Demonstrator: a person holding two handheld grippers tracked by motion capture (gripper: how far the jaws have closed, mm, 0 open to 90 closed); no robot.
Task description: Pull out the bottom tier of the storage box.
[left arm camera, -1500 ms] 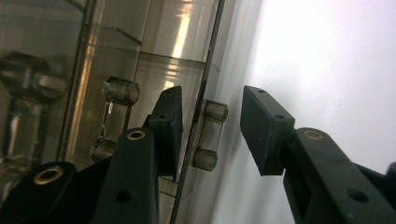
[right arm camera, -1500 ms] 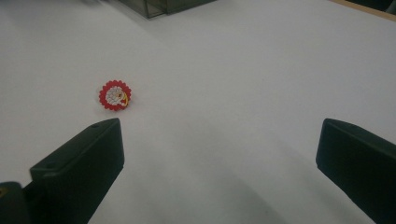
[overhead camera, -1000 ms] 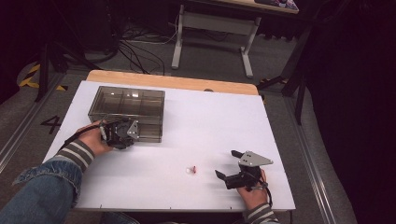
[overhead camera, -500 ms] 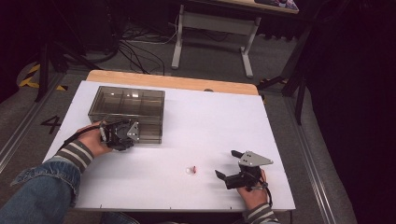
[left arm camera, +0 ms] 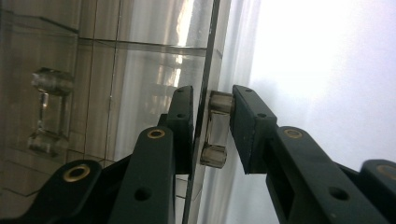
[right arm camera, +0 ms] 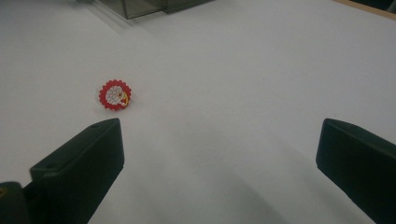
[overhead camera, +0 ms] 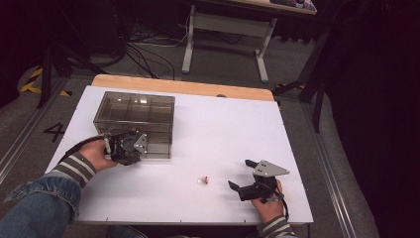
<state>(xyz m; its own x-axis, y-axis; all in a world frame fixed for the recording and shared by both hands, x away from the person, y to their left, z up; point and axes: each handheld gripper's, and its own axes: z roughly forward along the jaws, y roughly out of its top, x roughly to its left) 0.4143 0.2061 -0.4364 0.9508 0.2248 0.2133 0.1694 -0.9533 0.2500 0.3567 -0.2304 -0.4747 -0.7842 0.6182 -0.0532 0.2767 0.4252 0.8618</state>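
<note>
Between the left gripper's (left arm camera: 212, 135) jaws, the clear handle (left arm camera: 215, 135) and front wall of the smoky box (overhead camera: 136, 113) are clamped; ahead-left of the open right gripper (overhead camera: 239, 176), a red-white ring (right arm camera: 115, 94) is seen on the worktop (overhead camera: 223, 129).

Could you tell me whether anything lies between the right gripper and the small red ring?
Nothing visible does. The right gripper is open, and only bare white table separates it from the ring, which lies ahead near one jaw.
</note>
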